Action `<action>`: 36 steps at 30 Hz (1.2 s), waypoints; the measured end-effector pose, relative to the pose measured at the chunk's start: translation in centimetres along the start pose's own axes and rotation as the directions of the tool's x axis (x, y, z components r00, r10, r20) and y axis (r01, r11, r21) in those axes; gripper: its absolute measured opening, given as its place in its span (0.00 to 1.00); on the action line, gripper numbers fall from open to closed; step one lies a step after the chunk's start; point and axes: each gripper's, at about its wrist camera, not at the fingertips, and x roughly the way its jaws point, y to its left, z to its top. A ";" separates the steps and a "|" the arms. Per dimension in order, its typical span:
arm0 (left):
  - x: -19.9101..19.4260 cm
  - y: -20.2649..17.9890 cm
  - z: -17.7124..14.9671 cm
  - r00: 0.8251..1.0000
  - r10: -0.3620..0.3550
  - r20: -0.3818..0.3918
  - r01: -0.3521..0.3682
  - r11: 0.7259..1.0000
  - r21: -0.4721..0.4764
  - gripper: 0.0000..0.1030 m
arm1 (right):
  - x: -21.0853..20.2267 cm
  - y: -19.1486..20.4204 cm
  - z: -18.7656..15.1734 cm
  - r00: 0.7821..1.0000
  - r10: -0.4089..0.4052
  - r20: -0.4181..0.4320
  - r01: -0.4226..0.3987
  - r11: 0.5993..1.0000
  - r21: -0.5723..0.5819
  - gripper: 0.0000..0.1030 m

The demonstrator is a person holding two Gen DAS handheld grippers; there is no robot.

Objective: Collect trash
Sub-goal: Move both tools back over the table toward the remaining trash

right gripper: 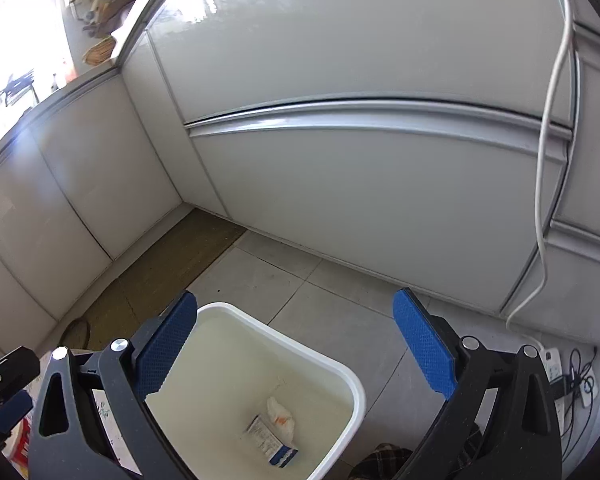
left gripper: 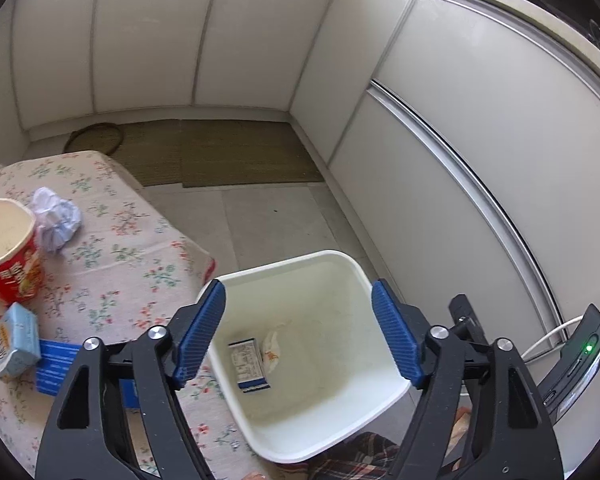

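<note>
A white bin [left gripper: 352, 268] stands on the floor beside the table, also in the right wrist view as the bin [right gripper: 340, 368]. On its bottom lie a small blue-and-white carton [left gripper: 250, 364] and a crumpled white wrapper [left gripper: 274, 350]; the same carton [right gripper: 272, 446] and wrapper [right gripper: 282, 414] show from the right. My left gripper [left gripper: 299, 334] hangs open above the bin, nothing between its pads. My right gripper [right gripper: 296, 350] is open and empty over the bin too. On the table sit a red noodle cup [left gripper: 8, 252], a crumpled paper ball [left gripper: 56, 220] and a light blue carton [left gripper: 16, 338].
The floral tablecloth [left gripper: 112, 264] covers the table left of the bin. White cabinet fronts [right gripper: 360, 184] close off the back and right. A brown mat [left gripper: 228, 152] lies on the tiled floor. A power strip with cables [right gripper: 560, 368] sits at the right.
</note>
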 end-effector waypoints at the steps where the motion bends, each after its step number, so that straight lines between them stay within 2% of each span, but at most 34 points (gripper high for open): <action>1: -0.3 0.3 0.0 1.000 0.011 0.006 -0.011 1.000 -0.002 0.75 | -0.2 0.3 -0.1 1.000 0.006 0.006 -0.006 1.000 -0.015 0.93; 3: -0.8 1.1 -0.1 0.999 0.048 0.023 -0.048 0.999 -0.001 0.81 | -0.4 0.8 -0.3 1.000 0.020 0.010 -0.019 0.999 -0.044 0.93; 9: -2.7 3.9 -1.2 0.983 0.170 0.068 -0.169 0.985 -0.015 0.89 | -1.1 3.1 -1.4 0.996 0.085 -0.001 -0.084 0.985 -0.154 0.93; 15: -4.2 6.2 -2.5 0.935 0.330 0.128 -0.332 0.943 -0.006 0.92 | -2.3 6.4 -3.5 0.987 0.155 -0.049 -0.163 0.944 -0.287 0.93; 21: -5.9 9.1 -4.0 0.895 0.421 0.147 -0.421 0.906 -0.032 0.93 | -3.8 9.1 -5.7 0.979 0.191 -0.066 -0.202 0.894 -0.401 0.93; 25: -7.0 11.7 -5.2 0.883 0.451 0.132 -0.447 0.893 -0.061 0.93 | -5.0 10.8 -7.0 0.972 0.225 -0.072 -0.232 0.853 -0.467 0.93; 29: -8.4 14.4 -6.9 0.879 0.467 0.092 -0.459 0.883 -0.101 0.93 | -6.6 13.0 -9.1 0.961 0.265 -0.082 -0.265 0.786 -0.558 0.93; 31: -8.9 16.2 -8.0 0.870 0.489 0.065 -0.480 0.869 -0.117 0.93 | -7.5 13.8 -10.2 0.954 0.286 -0.085 -0.278 0.747 -0.603 0.93; 36: -10.4 21.2 -10.3 0.849 0.528 0.007 -0.519 0.836 -0.178 0.93 | -9.7 16.8 -13.6 0.928 0.350 -0.127 -0.331 0.618 -0.713 0.93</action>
